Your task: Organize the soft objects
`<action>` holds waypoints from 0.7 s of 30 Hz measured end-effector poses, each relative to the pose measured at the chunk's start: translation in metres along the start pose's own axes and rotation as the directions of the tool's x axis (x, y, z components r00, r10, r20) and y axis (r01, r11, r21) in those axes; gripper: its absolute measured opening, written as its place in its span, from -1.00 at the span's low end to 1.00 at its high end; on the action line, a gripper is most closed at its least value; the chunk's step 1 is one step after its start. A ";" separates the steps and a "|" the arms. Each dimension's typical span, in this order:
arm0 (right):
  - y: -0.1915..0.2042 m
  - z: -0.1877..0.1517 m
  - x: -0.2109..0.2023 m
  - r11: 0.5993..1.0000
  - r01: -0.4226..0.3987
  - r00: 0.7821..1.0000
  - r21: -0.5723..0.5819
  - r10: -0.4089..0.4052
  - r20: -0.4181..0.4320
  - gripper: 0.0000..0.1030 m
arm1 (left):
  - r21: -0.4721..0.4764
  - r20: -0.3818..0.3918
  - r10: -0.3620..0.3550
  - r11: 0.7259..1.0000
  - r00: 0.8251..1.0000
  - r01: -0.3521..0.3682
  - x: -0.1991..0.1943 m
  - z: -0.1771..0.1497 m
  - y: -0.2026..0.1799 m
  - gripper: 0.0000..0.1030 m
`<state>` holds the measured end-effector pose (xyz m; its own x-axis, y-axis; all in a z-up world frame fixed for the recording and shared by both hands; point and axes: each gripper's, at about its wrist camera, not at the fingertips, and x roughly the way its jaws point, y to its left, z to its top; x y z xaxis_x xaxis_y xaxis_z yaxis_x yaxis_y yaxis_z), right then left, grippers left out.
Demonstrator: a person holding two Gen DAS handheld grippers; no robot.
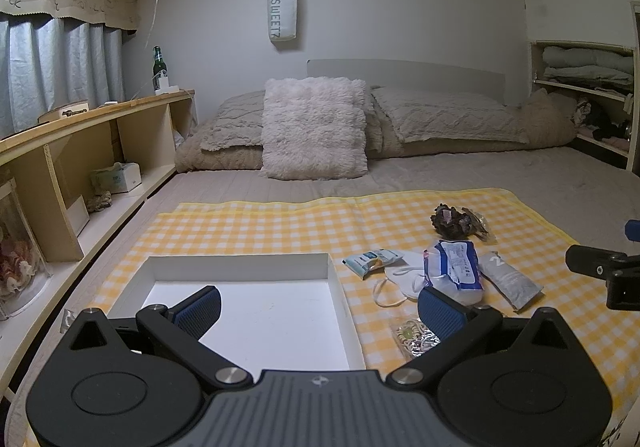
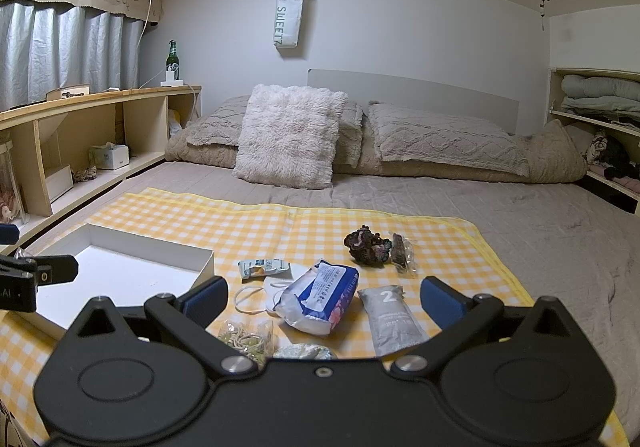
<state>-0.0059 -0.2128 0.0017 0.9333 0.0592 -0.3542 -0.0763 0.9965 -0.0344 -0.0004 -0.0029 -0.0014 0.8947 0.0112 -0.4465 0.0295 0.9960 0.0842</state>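
A white open box (image 1: 240, 267) (image 2: 120, 247) lies on a yellow checked cloth (image 1: 280, 223) (image 2: 280, 223) on the bed. To its right lie soft items: a blue-white tissue pack (image 1: 454, 267) (image 2: 320, 295), a white face mask (image 1: 400, 279) (image 2: 260, 293), a small snack packet (image 1: 372, 261) (image 2: 262, 267), a grey sachet (image 1: 510, 279) (image 2: 392, 319), a dark scrunchie (image 1: 450, 221) (image 2: 366, 241) and a bag of hair ties (image 1: 414, 335) (image 2: 246, 339). My left gripper (image 1: 320, 311) is open over the box. My right gripper (image 2: 324, 299) is open above the items.
A fluffy cushion (image 1: 314, 127) and pillows (image 2: 444, 135) lie at the headboard. A wooden shelf (image 1: 80, 151) runs along the left with a tissue box (image 1: 116, 177) and a green bottle (image 1: 159, 65). A shelf with folded bedding (image 2: 600, 95) stands on the right.
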 end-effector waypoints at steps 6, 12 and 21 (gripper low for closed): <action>-0.007 -0.005 0.001 1.000 0.000 1.000 0.012 0.000 0.012 1.00 | 0.007 0.004 0.007 1.000 1.000 -0.007 -0.001 0.002 0.000 1.00; -0.010 0.009 -0.002 0.999 0.031 0.999 0.014 -0.032 0.026 1.00 | 0.006 0.041 -0.040 0.999 0.998 0.040 -0.002 0.010 -0.003 1.00; -0.040 0.053 0.008 0.999 -0.024 0.994 0.034 0.021 0.106 1.00 | 0.019 0.022 -0.112 0.994 0.993 0.111 0.017 0.047 -0.023 1.00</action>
<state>0.0232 -0.2487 0.0499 0.9636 0.0858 -0.2533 -0.0872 0.9962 0.0059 0.0347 -0.0297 0.0311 0.8956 -0.1022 -0.4330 0.1377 0.9892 0.0512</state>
